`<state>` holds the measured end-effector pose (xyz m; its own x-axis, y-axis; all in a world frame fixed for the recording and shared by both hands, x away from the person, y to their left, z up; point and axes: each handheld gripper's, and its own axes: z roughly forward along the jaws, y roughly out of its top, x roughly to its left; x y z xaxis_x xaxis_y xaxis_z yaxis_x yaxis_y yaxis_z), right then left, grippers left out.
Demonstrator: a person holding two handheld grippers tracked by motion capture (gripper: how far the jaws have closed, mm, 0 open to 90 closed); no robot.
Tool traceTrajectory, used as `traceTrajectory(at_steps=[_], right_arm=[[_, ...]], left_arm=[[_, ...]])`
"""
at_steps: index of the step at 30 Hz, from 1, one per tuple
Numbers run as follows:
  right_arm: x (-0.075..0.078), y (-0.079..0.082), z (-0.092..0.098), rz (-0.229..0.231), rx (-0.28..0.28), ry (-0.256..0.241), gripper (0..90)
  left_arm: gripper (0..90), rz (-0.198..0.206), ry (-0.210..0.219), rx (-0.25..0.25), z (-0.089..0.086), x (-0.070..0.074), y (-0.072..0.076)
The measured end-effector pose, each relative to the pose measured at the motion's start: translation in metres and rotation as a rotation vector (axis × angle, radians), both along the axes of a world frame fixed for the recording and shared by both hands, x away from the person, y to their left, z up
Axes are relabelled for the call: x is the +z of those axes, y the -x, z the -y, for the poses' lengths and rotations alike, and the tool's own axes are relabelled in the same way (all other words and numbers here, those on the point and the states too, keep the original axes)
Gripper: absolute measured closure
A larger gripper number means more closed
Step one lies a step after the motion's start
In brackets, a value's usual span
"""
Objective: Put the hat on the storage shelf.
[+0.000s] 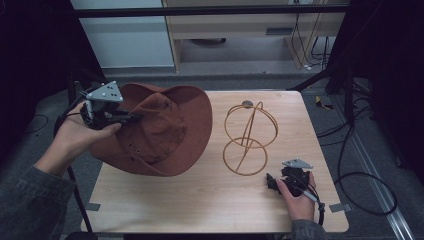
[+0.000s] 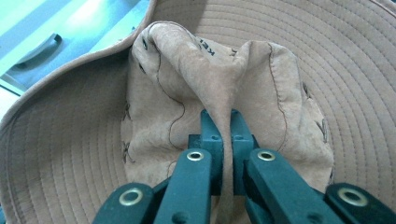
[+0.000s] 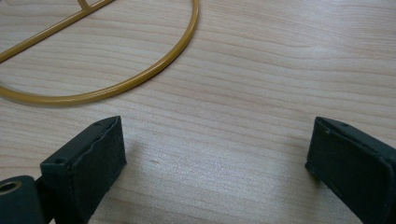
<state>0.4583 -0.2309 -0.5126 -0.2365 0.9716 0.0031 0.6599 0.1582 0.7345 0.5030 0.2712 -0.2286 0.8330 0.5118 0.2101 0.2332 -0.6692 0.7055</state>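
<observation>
1. The left gripper (image 1: 131, 118) is clamped on a fold of the brown hat (image 1: 165, 131); in the left gripper view the jaws are seen pinching a ridge of the crown's cloth (image 2: 227, 93) between them.
2. The left gripper is held in the person's left hand (image 1: 75, 135) at the left side of the wooden table (image 1: 210, 200), with its grey three-cornered plate (image 1: 106, 92) on top.
3. The hat is held tilted, with its brim over the table's left half and partly past the left edge; whether the lower brim touches the tabletop cannot be told.
4. The right gripper (image 3: 215, 163) is seen with its jaws spread wide apart and nothing between them, low over bare wood.
5. In the high view the right gripper is held by the right hand (image 1: 299, 197) near the table's front right corner.
6. A gold wire stand (image 1: 248, 137) made of rings is placed near the table's middle, just right of the hat and just ahead of the right gripper; its base ring (image 3: 116, 84) lies flat on the wood.
</observation>
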Motion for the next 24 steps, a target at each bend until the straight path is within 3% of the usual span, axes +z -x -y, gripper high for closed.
traceTrajectory(at_steps=[17, 24], right_arm=[[0.0, 0.0, 0.0, 0.001, -0.002, 0.004, 3.9], [0.0, 0.0, -0.001, -0.004, -0.004, 0.002, 3.7]], left_arm=[[88.7, 0.037, 0.022, -0.051, 0.008, 0.038, 0.007], [88.7, 0.059, 0.017, -0.078, 0.024, 0.051, 0.011]])
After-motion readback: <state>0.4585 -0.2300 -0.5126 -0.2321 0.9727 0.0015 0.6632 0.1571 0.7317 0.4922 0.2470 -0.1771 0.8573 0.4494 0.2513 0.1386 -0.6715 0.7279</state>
